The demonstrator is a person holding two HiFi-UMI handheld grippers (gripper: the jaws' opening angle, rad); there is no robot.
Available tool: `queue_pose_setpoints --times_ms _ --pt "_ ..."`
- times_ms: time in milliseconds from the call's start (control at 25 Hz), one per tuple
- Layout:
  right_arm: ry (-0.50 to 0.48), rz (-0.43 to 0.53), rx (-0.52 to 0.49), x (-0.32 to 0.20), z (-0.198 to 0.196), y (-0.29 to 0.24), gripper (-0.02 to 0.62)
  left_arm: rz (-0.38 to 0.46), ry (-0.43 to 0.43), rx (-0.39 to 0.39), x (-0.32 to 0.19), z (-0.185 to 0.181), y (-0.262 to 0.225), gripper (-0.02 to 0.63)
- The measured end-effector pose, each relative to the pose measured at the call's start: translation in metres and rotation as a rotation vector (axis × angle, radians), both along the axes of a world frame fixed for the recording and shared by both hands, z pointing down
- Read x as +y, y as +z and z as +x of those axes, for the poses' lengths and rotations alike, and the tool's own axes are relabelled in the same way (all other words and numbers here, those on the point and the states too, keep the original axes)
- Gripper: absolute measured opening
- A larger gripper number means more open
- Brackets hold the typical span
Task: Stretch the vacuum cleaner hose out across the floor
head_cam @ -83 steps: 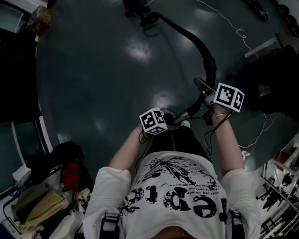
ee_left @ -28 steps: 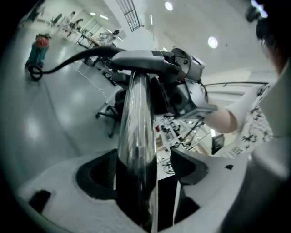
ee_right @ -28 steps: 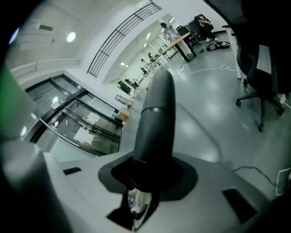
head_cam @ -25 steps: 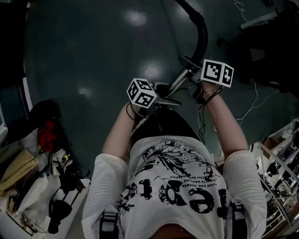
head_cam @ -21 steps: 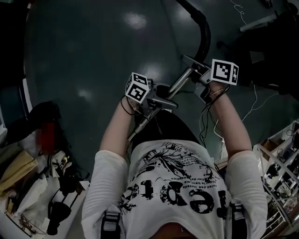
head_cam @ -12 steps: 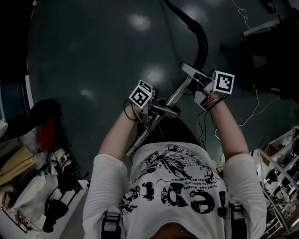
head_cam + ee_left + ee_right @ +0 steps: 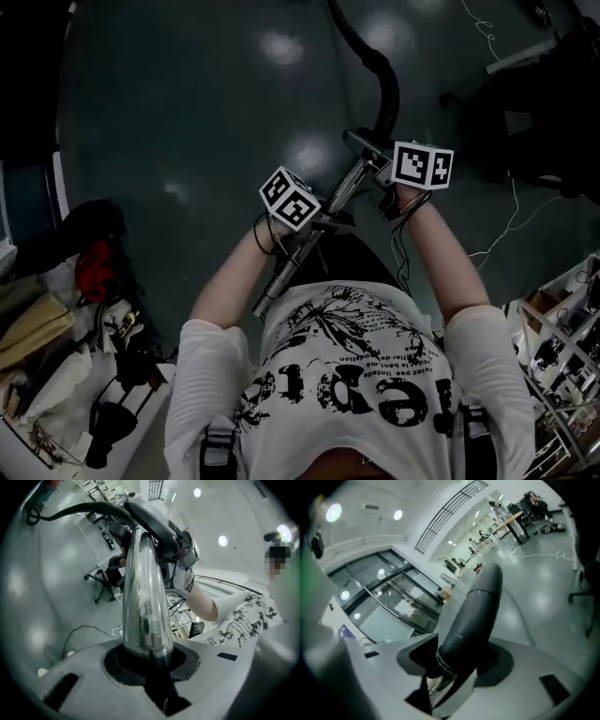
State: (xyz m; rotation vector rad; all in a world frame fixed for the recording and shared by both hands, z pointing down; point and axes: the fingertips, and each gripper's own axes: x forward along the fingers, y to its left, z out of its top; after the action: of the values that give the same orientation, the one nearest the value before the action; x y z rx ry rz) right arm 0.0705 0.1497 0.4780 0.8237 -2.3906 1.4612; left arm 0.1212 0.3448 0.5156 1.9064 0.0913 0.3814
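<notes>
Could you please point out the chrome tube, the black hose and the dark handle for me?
chrome tube [image 7: 143, 592]: left gripper view, middle of its shaft.
black hose [image 7: 385, 80]: head view, on its bend.
dark handle [image 7: 476, 606]: right gripper view, middle of its body.

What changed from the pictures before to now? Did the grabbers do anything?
The left gripper had its fingers open a second ago; now they are closing on the metal tube, taking hold. The right gripper's fingers are opening around the dark handle, loosening their hold. Same as before: both grippers at the wand, and the black hose still trails away over the floor.
</notes>
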Motion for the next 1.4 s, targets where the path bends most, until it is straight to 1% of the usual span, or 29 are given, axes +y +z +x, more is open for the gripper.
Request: queue_pose_setpoints --times_ms 120,160,200,240,320,440,480,560,600,680,760,880,960,1000,1080,1160,1200,1280,1400 --pt "0.157 0.029 0.297 -0.002 0.033 0.019 0.270 -0.009 -0.036 -0.134 -0.003 -0.003 0.010 0.078" --pt "0.208 0.030 0.383 0.002 0.043 0.023 0.313 0.005 -0.038 -0.192 -0.004 -0.005 0.014 0.080" --pt "0.249 0.017 0.447 0.007 0.051 0.026 0.324 0.028 -0.031 -0.255 -0.004 -0.007 0.019 0.078" --pt "0.282 -0.012 0.485 0.014 0.056 0.029 0.323 0.057 -0.021 -0.316 -0.003 -0.009 0.024 0.078" --pt "0.334 -0.107 0.502 0.032 0.060 0.036 0.324 0.119 -0.003 -0.433 -0.002 -0.016 0.037 0.078" --pt "0.367 -0.280 0.444 0.055 0.045 0.057 0.322 0.189 0.006 -0.602 -0.001 -0.037 0.057 0.077" --pt "0.353 -0.328 0.416 0.060 0.034 0.066 0.322 0.203 0.007 -0.657 0.001 -0.046 0.064 0.077" --pt "0.275 -0.381 0.359 0.067 0.004 0.083 0.311 0.209 0.005 -0.742 0.007 -0.063 0.077 0.077" --pt "0.231 -0.393 0.331 0.072 -0.012 0.090 0.221 0.203 -0.002 -0.766 0.013 -0.071 0.083 0.075" --pt "0.178 -0.438 0.264 0.087 -0.038 0.099 0.204 0.180 -0.014 -0.801 0.029 -0.087 0.090 0.075" --pt "0.171 -0.517 0.161 0.109 -0.052 0.110 0.185 0.179 0.003 -0.853 0.050 -0.097 0.100 0.075" --pt "0.180 -0.635 -0.042 0.147 -0.057 0.124 0.169 0.210 0.067 -0.981 0.086 -0.111 0.118 0.075" --pt "0.159 -0.691 -0.140 0.176 -0.055 0.126 0.156 0.207 0.067 -1.028 0.114 -0.111 0.121 0.077" --pt "0.133 -0.702 -0.161 0.188 -0.053 0.125 0.155 0.204 0.053 -1.041 0.126 -0.107 0.121 0.077" --pt "0.088 -0.693 -0.177 0.201 -0.047 0.121 0.155 0.211 0.017 -1.059 0.138 -0.098 0.120 0.077" --pt "0.061 -0.663 -0.197 0.208 -0.043 0.117 0.153 0.242 -0.015 -1.080 0.144 -0.094 0.123 0.078" --pt "0.048 -0.648 -0.208 0.212 -0.043 0.114 0.153 0.275 -0.027 -1.104 0.146 -0.096 0.124 0.078" --pt "0.023 -0.618 -0.231 0.219 -0.041 0.107 0.153 0.380 -0.033 -1.189 0.147 -0.105 0.125 0.083" --pt "0.000 -0.564 -0.270 0.230 -0.040 0.090 0.153 0.584 -0.032 -1.346 0.143 -0.126 0.114 0.086"
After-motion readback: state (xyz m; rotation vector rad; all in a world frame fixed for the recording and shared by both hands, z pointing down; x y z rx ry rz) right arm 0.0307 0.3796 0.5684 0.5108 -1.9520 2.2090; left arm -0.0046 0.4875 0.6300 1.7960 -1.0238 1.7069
